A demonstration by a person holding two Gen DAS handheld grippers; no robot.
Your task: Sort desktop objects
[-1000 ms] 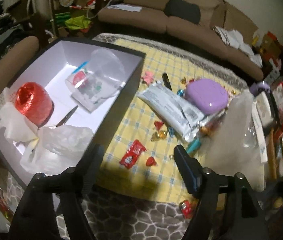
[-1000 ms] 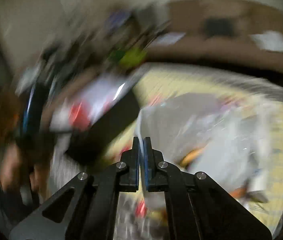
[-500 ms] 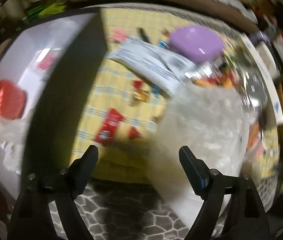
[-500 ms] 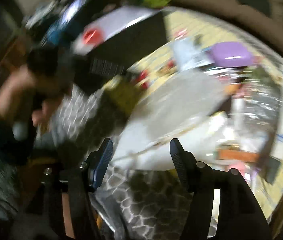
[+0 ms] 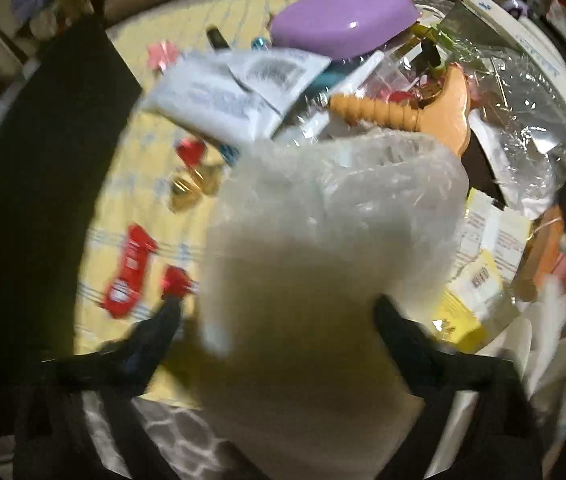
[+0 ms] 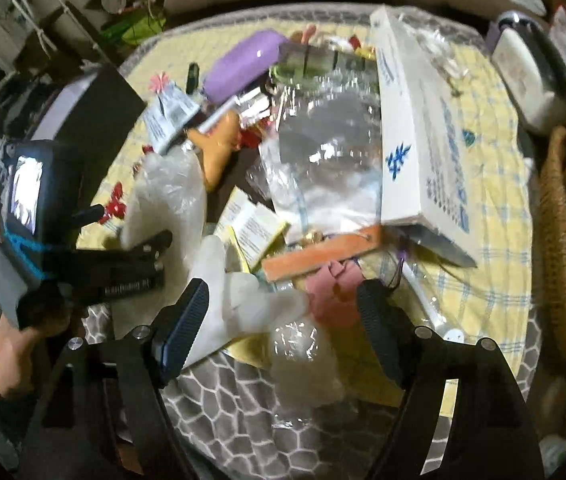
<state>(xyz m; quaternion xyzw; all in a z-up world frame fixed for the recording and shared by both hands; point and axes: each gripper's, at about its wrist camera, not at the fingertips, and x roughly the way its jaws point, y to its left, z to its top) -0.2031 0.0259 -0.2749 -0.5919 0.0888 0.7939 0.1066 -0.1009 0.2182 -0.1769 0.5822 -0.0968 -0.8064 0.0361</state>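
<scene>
The sorting looks far from done. Lots of things lie mixed up on the table [image 6: 495, 216] with its yellow checked cloth.

In the left wrist view, going from the left: a dark box wall [image 5: 39, 184] fills the left side. Next to it on the cloth lie a red wrapper [image 5: 129, 272] and small red and gold candies [image 5: 189, 192]. In the middle, the left gripper [image 5: 275, 316] has its fingers wide open on both sides of a cloudy plastic bag [image 5: 323, 240]. The bag sits between them, but I cannot tell if they touch it; they do not squeeze it yet. At the top middle is a purple case [image 5: 343, 20], with a white printed pouch [image 5: 239, 96] lower and to its left. On the right lie clear crinkly plastic [image 5: 523, 120] and yellow paper boxes [image 5: 471, 292].

In the right wrist view, the same bag [image 6: 167, 200] is at the middle left. The right gripper [image 6: 283, 316] is at the bottom middle, fingers wide open and holding nothing. Just ahead of it are a white glove-like thing [image 6: 239, 300], a pink scrap [image 6: 335, 292] and an orange strip [image 6: 323, 256]. A big white box [image 6: 423, 140] leans at the upper right.

The heap is tangled, so pulling one thing may drag others. The bag is soft and may slip.
</scene>
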